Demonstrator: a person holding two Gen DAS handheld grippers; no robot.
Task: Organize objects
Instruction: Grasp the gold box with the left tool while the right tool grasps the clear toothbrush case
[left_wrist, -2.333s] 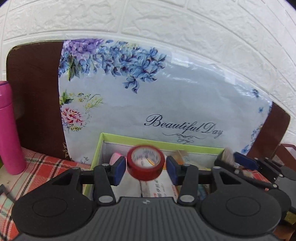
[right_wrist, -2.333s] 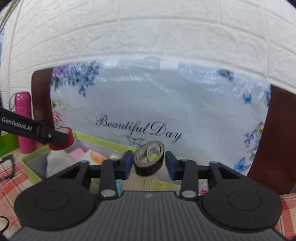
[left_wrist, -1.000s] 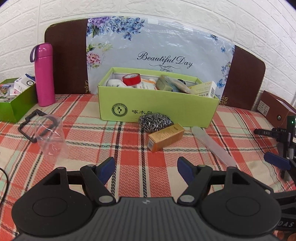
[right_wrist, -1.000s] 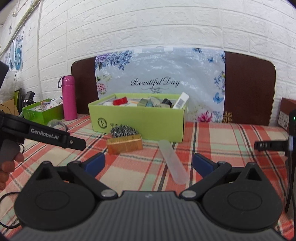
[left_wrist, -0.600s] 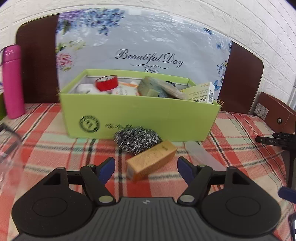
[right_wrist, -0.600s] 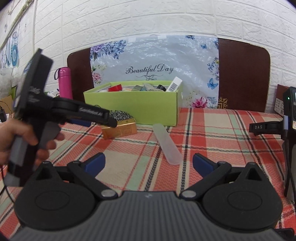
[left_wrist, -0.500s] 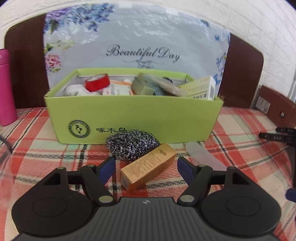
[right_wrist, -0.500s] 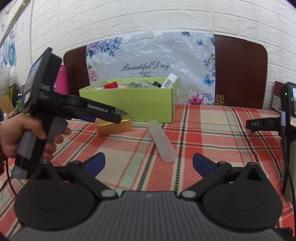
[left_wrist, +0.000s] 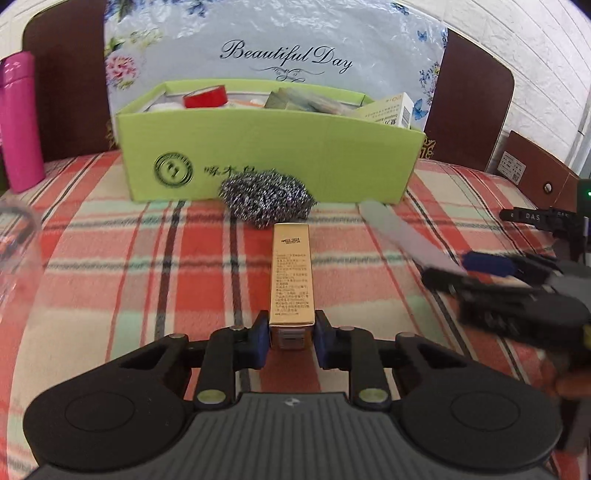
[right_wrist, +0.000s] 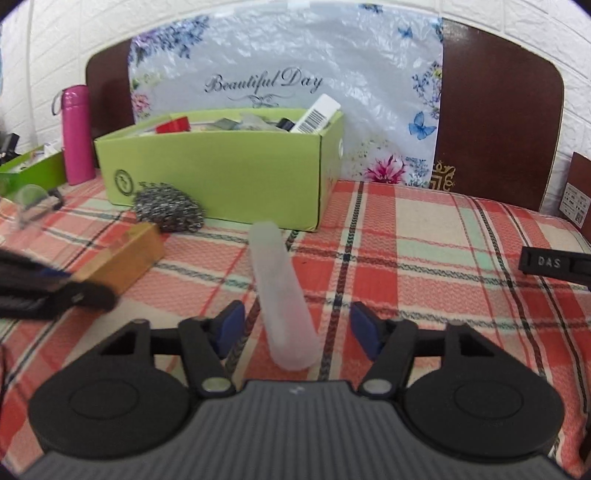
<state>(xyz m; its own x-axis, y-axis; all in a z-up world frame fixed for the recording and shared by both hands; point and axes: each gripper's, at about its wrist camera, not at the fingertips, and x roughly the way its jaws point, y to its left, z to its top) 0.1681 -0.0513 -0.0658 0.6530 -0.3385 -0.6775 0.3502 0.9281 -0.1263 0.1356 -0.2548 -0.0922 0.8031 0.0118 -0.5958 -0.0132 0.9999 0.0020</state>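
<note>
Gold box (left_wrist: 291, 273) lies lengthwise on the plaid cloth (left_wrist: 110, 266), near end clamped between the left gripper (left_wrist: 289, 341) fingers, which are closed against both its sides. Steel scourer (left_wrist: 266, 199) just beyond its far end at 12 o'clock, in front of the green box (left_wrist: 269, 155). Right gripper (right_wrist: 297, 328) fingers spread wide, straddling the near end of the frosted plastic case (right_wrist: 280, 291), not touching it. Pink bottle (right_wrist: 77, 134) at 10 o'clock.

light: bright, even, soft shadows | glare: sheen on glossy floral plastic sheet (left_wrist: 280, 40) | blur: motion smear on black right gripper (left_wrist: 491, 280) and black left gripper (right_wrist: 55, 291) | edges: strong fisheye bending, dark corners
</note>
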